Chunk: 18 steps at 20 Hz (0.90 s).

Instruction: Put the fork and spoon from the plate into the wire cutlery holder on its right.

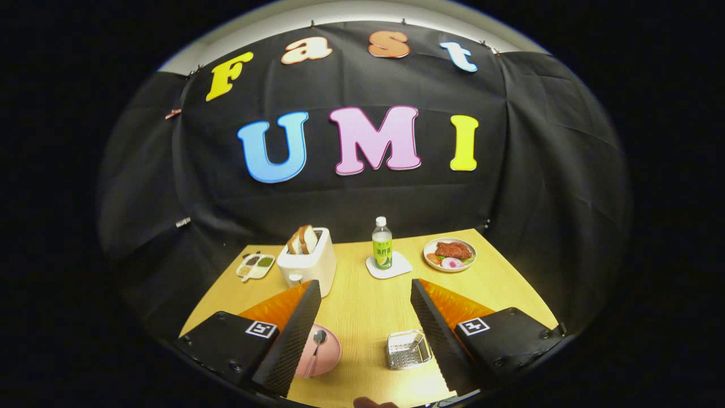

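A yellow table (362,317) is seen. A spoon (316,347) lies on the pink plate (331,357). The wire holder (408,349) sits right of it. The gripper (365,294) is held wide open, empty. A toaster (308,262) and bottle (382,243) stand beyond.

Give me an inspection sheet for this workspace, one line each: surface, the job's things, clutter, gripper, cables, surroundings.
Surface: wooden table, evenly lit.
Job's things: pink plate beside one finger and partly hidden by it, spoon lying on it; whether a fork lies there cannot be told. Wire cutlery holder stands to the plate's right, nothing seen in it.
Clutter: toaster with bread, bottle on a white coaster, plate of food, small divided dish, all beyond the fingers.
Gripper: gripper open, fingers spread wide, holding nothing.
Cables: nothing seen.
Surroundings: black cloth wall behind the table.
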Motion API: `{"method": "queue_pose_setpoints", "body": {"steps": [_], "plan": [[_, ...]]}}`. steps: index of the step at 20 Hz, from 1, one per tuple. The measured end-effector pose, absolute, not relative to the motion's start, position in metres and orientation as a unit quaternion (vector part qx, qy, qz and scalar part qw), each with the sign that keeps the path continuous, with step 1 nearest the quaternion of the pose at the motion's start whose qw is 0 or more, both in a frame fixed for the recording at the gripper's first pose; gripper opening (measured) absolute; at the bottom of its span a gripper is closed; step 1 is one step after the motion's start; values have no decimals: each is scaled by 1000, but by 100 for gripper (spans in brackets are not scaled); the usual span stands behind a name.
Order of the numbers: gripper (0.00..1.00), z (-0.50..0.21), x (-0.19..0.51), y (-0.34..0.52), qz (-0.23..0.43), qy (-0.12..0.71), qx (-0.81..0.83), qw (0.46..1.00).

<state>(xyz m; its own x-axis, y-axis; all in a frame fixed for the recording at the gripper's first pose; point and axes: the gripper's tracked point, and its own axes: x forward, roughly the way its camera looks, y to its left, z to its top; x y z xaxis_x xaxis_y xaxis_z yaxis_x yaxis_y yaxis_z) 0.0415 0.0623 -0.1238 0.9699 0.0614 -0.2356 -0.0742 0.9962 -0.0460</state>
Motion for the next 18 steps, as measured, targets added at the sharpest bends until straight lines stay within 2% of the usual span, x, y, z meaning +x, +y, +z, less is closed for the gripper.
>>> {"method": "queue_pose_setpoints", "body": {"steps": [9, 18], "plan": [[100, -289, 51, 113, 87, 299, -87, 946], [100, -375, 52, 149, 106, 403, -111, 902]]}}
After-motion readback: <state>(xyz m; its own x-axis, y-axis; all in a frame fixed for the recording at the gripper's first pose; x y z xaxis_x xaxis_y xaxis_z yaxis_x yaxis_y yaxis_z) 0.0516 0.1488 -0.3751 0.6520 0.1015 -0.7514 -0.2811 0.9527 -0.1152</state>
